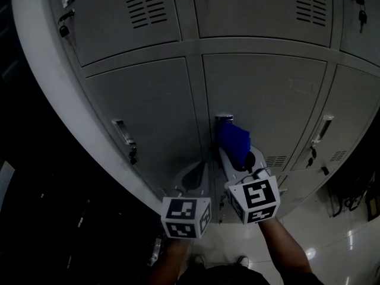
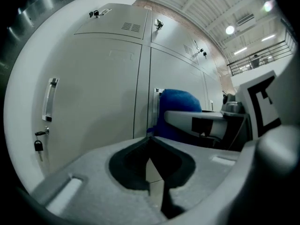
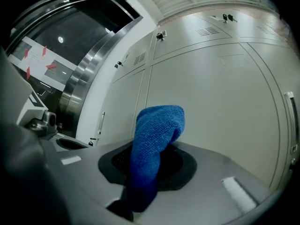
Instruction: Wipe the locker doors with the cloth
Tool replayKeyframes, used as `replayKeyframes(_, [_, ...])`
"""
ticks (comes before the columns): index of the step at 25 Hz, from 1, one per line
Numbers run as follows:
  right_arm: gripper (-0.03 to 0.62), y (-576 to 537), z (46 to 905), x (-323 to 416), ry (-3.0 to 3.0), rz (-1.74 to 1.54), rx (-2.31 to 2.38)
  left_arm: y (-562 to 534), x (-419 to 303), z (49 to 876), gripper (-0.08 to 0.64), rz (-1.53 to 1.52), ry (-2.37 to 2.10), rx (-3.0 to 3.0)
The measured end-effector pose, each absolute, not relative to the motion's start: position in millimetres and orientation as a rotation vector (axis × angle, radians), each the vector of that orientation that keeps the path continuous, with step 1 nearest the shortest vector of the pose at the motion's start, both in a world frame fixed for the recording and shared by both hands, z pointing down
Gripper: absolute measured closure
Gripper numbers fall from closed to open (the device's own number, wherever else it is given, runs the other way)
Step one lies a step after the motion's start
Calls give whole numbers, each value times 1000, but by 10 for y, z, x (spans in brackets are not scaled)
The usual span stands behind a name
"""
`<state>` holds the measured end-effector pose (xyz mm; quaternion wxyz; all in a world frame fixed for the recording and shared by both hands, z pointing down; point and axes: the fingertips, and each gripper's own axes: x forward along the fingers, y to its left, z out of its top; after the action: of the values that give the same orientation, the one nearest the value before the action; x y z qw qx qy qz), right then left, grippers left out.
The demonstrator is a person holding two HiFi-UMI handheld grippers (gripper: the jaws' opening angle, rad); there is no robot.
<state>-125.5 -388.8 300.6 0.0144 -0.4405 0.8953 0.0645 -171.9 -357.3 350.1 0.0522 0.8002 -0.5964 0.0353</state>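
Grey locker doors (image 1: pixel 267 94) fill the head view. My right gripper (image 1: pixel 228 138) is shut on a blue cloth (image 1: pixel 234 142), which is bunched at the left edge of the lower middle door, just under a handle (image 1: pixel 224 119). In the right gripper view the blue cloth (image 3: pixel 157 125) stands up out of the right gripper (image 3: pixel 149 146) and folds over close to the door; contact cannot be told. My left gripper (image 1: pixel 200 171) hangs lower left of the cloth, shut and holding nothing. The left gripper (image 2: pixel 150 138) faces the door (image 2: pixel 93 93), with the blue cloth (image 2: pixel 180 102) to its right.
Door handles (image 1: pixel 122 132) (image 1: pixel 323 126) with hanging keys (image 1: pixel 133 155) stick out from neighbouring lockers. Vent slots (image 1: pixel 148 9) sit on the upper doors. Glossy floor tiles (image 1: pixel 332 248) and black cables (image 1: pixel 350 192) lie lower right; a dark space is at the left.
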Motion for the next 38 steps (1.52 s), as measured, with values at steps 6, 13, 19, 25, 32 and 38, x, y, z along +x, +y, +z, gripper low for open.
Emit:
replayKeyframes(6, [502,-3955,2997,-762,2741,217,-1495,-3677,-1337,3410,557,109,-1724,2525])
replayKeyframes(13, [503,-4032,2953,-99,2647,207,-1667,-3723,-978,3369,557,111,-1645,2586])
replayKeyframes(19, [503,-4079,2974,366,2586,201,-1787,-3748,-848,3365,557,119,-1619,2606])
replayKeyframes(25, [503,-4123,3010,610,2551,210,-1868,-3771,-842,3379,557,125,-1619,2603])
replayKeyframes(32, [503,-4034,2983,569,2548,220,-1862,-3761,-888,3335,557,122,-1634,2603])
replayKeyframes(38, [503,-3761,2635,-138,2624,258,-1594,-3765,-1077,3217,557,103,-1682,2588])
